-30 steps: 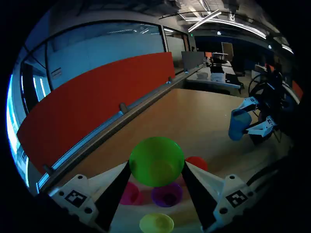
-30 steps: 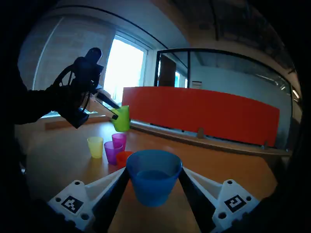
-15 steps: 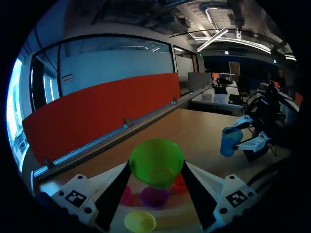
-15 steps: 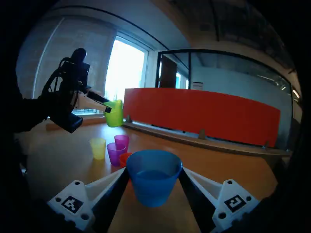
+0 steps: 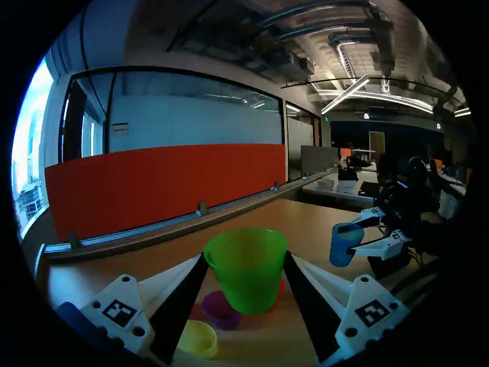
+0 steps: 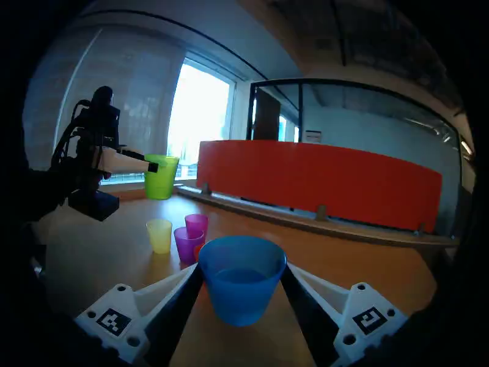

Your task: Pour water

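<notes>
Wooden table [image 6: 354, 269]. Left gripper [image 5: 244, 255] above table, fingers clamped on upright green cup [image 5: 247, 284]. Right gripper [image 6: 241, 268] above table, fingers clamped on upright blue cup [image 6: 241, 300] holding water [image 6: 239, 276]. Yellow cup [image 6: 159, 235], purple cup [image 6: 185, 243] stand on table.

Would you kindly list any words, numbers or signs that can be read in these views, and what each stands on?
Nothing is legible.
The white sign on the glass wall: too small and blurred to read.
The square markers on the left gripper and right gripper: black-and-white patterns, no words.
</notes>
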Demonstrator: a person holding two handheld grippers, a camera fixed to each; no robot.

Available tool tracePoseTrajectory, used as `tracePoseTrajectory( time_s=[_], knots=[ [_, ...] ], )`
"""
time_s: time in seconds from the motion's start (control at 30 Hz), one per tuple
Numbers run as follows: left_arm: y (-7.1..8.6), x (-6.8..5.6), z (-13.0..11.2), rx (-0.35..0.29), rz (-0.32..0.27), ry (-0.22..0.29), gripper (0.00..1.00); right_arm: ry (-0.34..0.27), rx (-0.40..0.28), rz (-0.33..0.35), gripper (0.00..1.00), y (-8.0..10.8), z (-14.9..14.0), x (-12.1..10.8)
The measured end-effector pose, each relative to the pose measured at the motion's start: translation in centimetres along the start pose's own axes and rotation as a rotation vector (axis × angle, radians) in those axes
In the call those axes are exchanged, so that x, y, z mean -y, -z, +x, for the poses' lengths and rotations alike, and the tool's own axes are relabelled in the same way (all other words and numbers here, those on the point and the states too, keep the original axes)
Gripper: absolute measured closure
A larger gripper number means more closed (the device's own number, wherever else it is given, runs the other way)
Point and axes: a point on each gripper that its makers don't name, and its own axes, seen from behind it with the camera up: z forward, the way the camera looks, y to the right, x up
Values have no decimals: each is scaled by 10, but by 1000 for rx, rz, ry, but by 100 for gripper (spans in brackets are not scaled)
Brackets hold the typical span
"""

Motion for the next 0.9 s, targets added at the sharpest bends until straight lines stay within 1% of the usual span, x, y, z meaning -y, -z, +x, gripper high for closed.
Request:
tracePoseTrajectory(
  time_s=[0.1, 0.2, 0.3, 0.5, 0.6, 0.77, 0.9],
  knots=[
    [6, -5, -3, -17, 4, 17, 12, 7, -1, 3, 10, 0, 1, 3],
    [11, -7, -7, -26, 11, 22, 12, 10, -2, 7, 10, 1, 2, 6],
    [16, -10, -16, -16, 17, 16, 12, 12, -2, 11, 10, 1, 1, 8],
    [24, -18, -35, 22, 17, -29, 12, 17, 1, 19, 10, 1, 1, 12],
    [26, -24, -44, 40, 10, -42, 13, 19, 1, 24, 10, 1, 1, 14],
    [29, -34, -55, 51, -8, -40, 13, 25, 5, 31, 10, 0, 0, 17],
    [31, -39, -65, 61, -16, -22, 13, 34, 7, 39, 10, 0, 0, 21]
  ],
)
